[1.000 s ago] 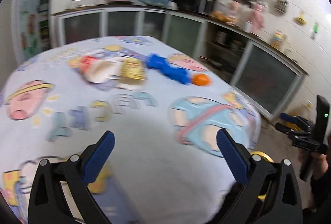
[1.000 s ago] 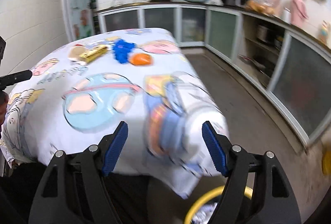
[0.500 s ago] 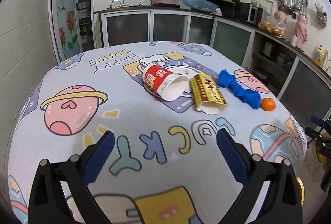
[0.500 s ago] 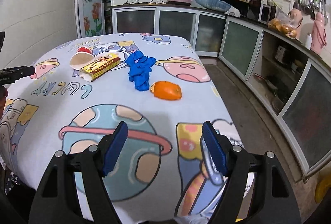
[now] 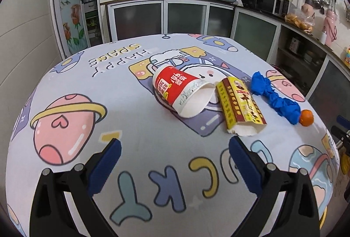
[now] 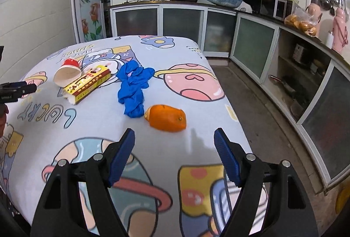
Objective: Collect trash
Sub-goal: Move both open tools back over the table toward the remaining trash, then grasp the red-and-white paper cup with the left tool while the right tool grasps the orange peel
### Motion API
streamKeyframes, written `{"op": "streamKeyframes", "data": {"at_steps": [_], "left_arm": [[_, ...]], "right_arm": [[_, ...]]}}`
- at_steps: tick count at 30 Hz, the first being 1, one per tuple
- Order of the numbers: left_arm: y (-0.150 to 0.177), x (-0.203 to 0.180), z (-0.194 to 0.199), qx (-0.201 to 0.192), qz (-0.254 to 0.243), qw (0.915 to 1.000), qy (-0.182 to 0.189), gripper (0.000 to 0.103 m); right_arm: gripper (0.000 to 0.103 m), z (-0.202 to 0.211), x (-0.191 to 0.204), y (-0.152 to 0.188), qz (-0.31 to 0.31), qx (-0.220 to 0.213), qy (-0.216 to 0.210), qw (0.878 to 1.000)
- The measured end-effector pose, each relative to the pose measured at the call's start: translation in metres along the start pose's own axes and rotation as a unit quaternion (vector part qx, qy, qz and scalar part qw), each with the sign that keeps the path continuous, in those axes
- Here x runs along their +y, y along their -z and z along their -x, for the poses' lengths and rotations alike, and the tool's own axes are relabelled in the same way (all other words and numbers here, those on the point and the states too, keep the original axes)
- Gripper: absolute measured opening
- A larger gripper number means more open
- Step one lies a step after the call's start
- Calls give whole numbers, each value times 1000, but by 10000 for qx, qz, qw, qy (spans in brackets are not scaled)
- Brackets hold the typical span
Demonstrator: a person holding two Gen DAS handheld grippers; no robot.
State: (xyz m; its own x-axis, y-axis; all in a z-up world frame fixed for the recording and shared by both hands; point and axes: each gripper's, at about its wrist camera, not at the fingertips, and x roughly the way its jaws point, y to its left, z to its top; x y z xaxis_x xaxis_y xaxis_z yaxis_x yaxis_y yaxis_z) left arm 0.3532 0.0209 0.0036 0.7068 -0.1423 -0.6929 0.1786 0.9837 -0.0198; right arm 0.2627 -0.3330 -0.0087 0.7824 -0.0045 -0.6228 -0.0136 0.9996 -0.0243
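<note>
Left wrist view: the left tool (image 5: 174, 152), blades apart and empty, tilts down over the counter (image 5: 140, 140), short of the tipped paper cup (image 5: 181, 92) and yellow carton (image 5: 240, 105).

Right wrist view: the right tool (image 6: 174, 141), apart and empty, angles down just before the orange peel (image 6: 167, 118), beside the blue glove (image 6: 133, 88).

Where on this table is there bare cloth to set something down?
Free: the near cloth in front of the left hand-held gripper, and beyond the orange peel. Crowded: paper cup, yellow box and blue glove in a row.
</note>
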Motion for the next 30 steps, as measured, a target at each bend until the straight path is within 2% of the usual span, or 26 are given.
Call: {"op": "streamKeyframes", "data": {"at_steps": [11,17,22,26,30], "left_arm": [[-26,4,-49,263,191,9991,-275,95],[-35,-2,-73,480,89,9977,-477,95],[-40,-1,-83,550,289,9974,-378,95],[-42,1,-96,677,330,9959,-501,95],[-46,4,-105,751,493,9953,-364,95]], "right_arm": [[71,-47,-8,-10,-251,323,-102,9991],[71,-59,-6,-11,-233,412,-216,9986],[71,-70,-5,-11,-252,481,-272,9982],[71,-78,-7,-11,-324,584,-325,9972],[71,-82,-10,-13,-411,658,-460,9959]]}}
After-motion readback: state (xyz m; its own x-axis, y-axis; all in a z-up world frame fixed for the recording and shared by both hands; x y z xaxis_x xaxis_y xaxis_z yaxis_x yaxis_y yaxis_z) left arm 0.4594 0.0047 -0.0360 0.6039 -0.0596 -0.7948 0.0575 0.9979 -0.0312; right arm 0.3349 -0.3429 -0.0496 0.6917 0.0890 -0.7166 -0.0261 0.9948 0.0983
